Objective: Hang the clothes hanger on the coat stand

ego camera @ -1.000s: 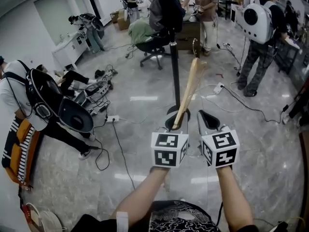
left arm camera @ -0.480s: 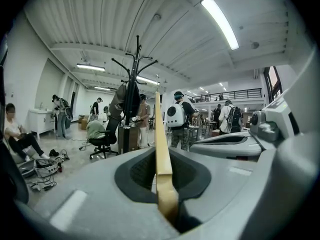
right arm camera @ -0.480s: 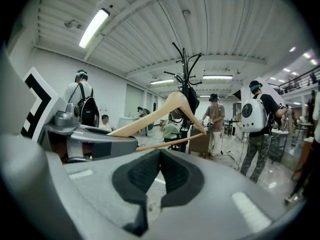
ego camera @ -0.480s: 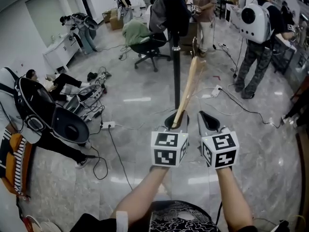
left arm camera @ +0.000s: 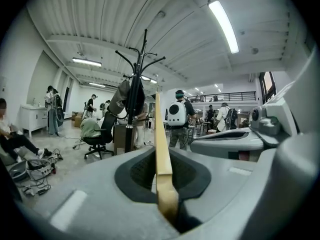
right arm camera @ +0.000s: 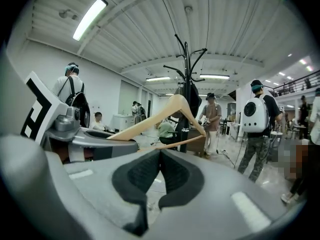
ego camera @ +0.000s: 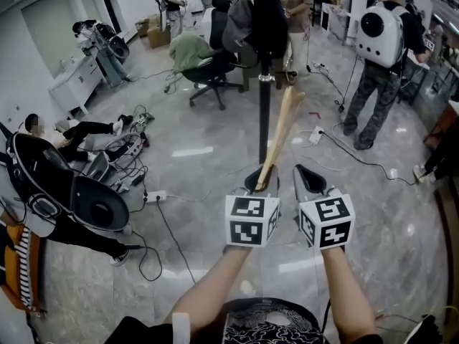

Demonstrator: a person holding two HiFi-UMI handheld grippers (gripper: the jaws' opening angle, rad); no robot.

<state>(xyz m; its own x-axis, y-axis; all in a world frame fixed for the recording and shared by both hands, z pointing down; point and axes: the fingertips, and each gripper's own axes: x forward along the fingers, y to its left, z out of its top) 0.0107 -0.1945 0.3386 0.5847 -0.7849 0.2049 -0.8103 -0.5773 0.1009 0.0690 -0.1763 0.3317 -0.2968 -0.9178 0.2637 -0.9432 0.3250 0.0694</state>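
A pale wooden clothes hanger (ego camera: 281,135) rises up and forward from my left gripper (ego camera: 262,183), which is shut on its lower end. In the left gripper view the hanger (left arm camera: 161,154) stands edge-on between the jaws of the left gripper (left arm camera: 166,196). The black coat stand (ego camera: 264,117) is just beyond the hanger, with dark clothes (ego camera: 257,16) on its top hooks. My right gripper (ego camera: 308,180) sits beside the left one, shut and holding nothing. From the right gripper (right arm camera: 159,176) view, the hanger (right arm camera: 167,113) crosses in front of the coat stand (right arm camera: 187,71).
A person with a white backpack (ego camera: 382,45) stands at the right. Another person with a black dish-shaped pack (ego camera: 79,192) is low at the left. An office chair (ego camera: 204,67) draped in green cloth stands behind the stand. Cables (ego camera: 161,217) and power strips lie on the marble floor.
The coat stand and the room have drawn nearer and shifted in the head view. Both grippers keep the same pose, the left still holding the hanger.
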